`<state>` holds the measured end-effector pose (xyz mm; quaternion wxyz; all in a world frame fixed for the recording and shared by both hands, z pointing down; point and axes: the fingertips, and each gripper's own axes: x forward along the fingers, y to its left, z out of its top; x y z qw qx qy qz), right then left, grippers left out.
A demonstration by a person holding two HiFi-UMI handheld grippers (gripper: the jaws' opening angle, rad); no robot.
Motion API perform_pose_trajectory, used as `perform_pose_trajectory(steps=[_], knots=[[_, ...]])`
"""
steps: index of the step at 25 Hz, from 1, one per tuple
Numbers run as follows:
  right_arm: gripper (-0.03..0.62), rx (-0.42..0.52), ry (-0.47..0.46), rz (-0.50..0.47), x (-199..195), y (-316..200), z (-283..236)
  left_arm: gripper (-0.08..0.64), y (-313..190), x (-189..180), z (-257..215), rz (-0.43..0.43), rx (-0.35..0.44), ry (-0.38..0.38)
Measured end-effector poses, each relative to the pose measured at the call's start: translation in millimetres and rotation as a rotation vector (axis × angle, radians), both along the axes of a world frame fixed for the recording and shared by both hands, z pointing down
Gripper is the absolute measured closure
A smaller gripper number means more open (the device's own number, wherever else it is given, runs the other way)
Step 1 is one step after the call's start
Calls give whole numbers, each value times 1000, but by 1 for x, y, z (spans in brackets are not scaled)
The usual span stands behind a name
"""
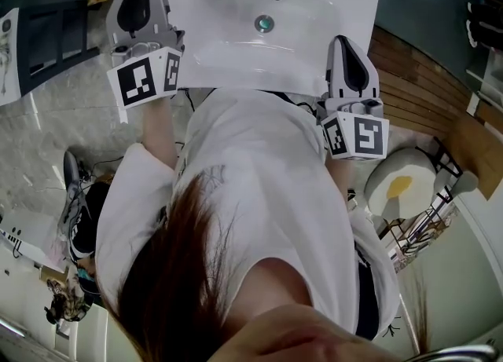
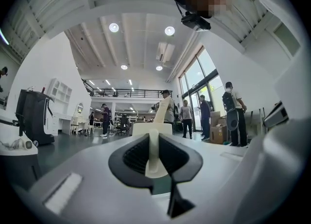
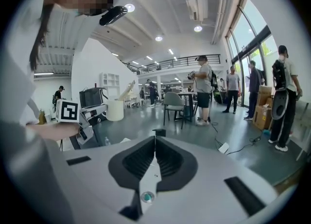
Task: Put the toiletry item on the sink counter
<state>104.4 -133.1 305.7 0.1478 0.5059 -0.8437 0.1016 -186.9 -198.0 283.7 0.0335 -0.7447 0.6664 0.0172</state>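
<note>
Cream pump bottle (image 2: 151, 129), seemingly plastic, sits clamped in the left tool (image 2: 153, 145), ready for setting onto the white sink tabletop (image 1: 236, 62); right tool (image 3: 155, 140) pressed together, empty.

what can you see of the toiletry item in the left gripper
The toiletry item is a cream, plastic-looking cylinder like a cup, upright, with a slim stick leaning out of its top. A thin vertical tab on its near side is pinched between the jaws of the left gripper. In the head view it is by the far left corner of the white sink; whether it rests on anything is unclear.
</note>
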Motion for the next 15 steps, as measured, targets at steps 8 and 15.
perform_pose_trajectory(steps=[8, 15], knots=[[581, -24, 22, 14, -4, -5, 9, 512, -22, -12, 31, -11, -32, 12], [581, -46, 35, 13, -12, -5, 15, 512, -34, -17, 53, -9, -60, 26]])
